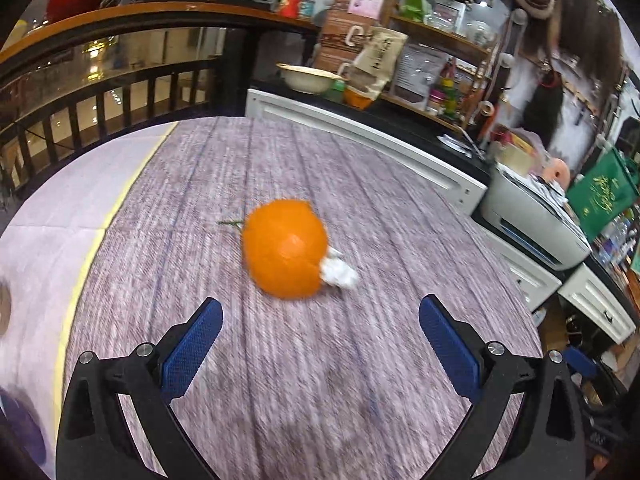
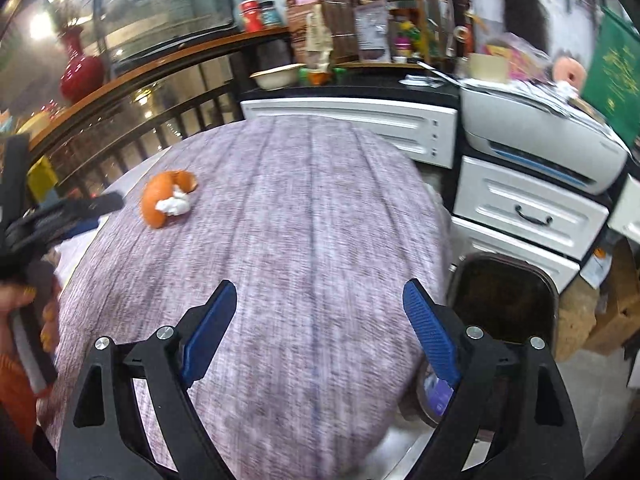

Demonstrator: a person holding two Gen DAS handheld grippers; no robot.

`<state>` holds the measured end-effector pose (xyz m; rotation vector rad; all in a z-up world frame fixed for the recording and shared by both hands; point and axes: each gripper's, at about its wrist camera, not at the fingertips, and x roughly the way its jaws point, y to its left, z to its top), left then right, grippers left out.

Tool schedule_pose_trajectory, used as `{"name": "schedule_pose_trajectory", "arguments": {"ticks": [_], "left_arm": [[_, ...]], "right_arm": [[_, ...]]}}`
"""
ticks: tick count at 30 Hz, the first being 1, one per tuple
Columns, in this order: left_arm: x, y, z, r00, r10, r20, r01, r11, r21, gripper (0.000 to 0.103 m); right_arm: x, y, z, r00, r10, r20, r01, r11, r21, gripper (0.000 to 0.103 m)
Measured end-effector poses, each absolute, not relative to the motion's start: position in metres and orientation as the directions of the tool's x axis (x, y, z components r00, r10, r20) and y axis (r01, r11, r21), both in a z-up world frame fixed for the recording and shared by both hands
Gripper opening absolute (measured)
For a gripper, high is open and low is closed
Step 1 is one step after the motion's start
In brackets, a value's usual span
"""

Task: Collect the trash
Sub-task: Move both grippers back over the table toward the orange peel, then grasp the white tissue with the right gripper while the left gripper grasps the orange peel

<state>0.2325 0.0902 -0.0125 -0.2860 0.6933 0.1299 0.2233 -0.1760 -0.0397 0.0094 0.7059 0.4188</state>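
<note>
A curled orange peel (image 1: 284,248) lies on the purple-grey tablecloth (image 1: 280,360), with a crumpled white tissue (image 1: 338,271) touching its right side. My left gripper (image 1: 320,312) hovers just short of the peel, blue pads wide apart and nothing between them. In the right wrist view the same orange peel (image 2: 160,196) and tissue (image 2: 174,205) sit far off at the left. My right gripper (image 2: 320,296) stands open and empty over the table's right part. The left gripper (image 2: 64,212) shows at the left edge, held by a hand (image 2: 24,300).
A dark open bin (image 2: 504,300) stands on the floor beyond the table's right edge. White drawers (image 2: 528,216) and a grey printer (image 2: 540,136) lie behind it. A dark railing (image 1: 100,96) runs past the table's far left. A cream bowl (image 1: 308,76) sits on the back counter.
</note>
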Motion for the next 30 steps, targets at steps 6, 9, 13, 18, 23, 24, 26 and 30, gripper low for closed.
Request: {"name": "schedule_pose_trajectory", "arguments": {"ticks": [6,9,13,18,23,24,26,30], "left_arm": [[0.264,0.117,-0.020,0.731,0.030,-0.682,-0.253,0.940,-0.230,0.097],[0.266,0.131,-0.021,0.733,0.026,-0.679,-0.283,0.920,-0.271,0.097],[0.261,0.144,-0.024,0.733,0.001,-0.680,-0.302,0.896,-0.325,0.097],[0.252,0.156,-0.028,0.722,-0.003,-0.692,-0.318,0.886,-0.336,0.097],[0.247,0.165,-0.030,0.717,-0.014,-0.696,-0.324,0.878,-0.352,0.097],[0.247,0.166,-0.030,0.717,-0.017,-0.697,-0.325,0.877,-0.355,0.097],[0.248,0.168,-0.031,0.717,-0.019,-0.697,-0.325,0.875,-0.358,0.097],[0.250,0.168,-0.032,0.711,-0.020,-0.703,-0.319,0.882,-0.347,0.097]], "right_arm": [[0.238,-0.140,-0.037,0.624,0.446,-0.642,-0.473,0.869,0.144,0.084],[0.252,-0.110,-0.037,0.541,0.509,-0.669,-0.569,0.808,0.154,0.084],[0.274,-0.055,-0.040,0.473,0.528,-0.705,-0.677,0.730,0.092,0.071],[0.307,0.005,-0.051,0.404,0.509,-0.760,-0.749,0.661,0.045,0.063],[0.324,0.042,-0.057,0.409,0.474,-0.780,-0.778,0.628,-0.026,0.046],[0.326,0.045,-0.058,0.404,0.475,-0.782,-0.784,0.621,-0.028,0.040],[0.329,0.050,-0.059,0.399,0.479,-0.782,-0.794,0.606,-0.034,0.026],[0.326,0.048,-0.058,0.380,0.497,-0.780,-0.802,0.597,-0.011,0.009]]}}
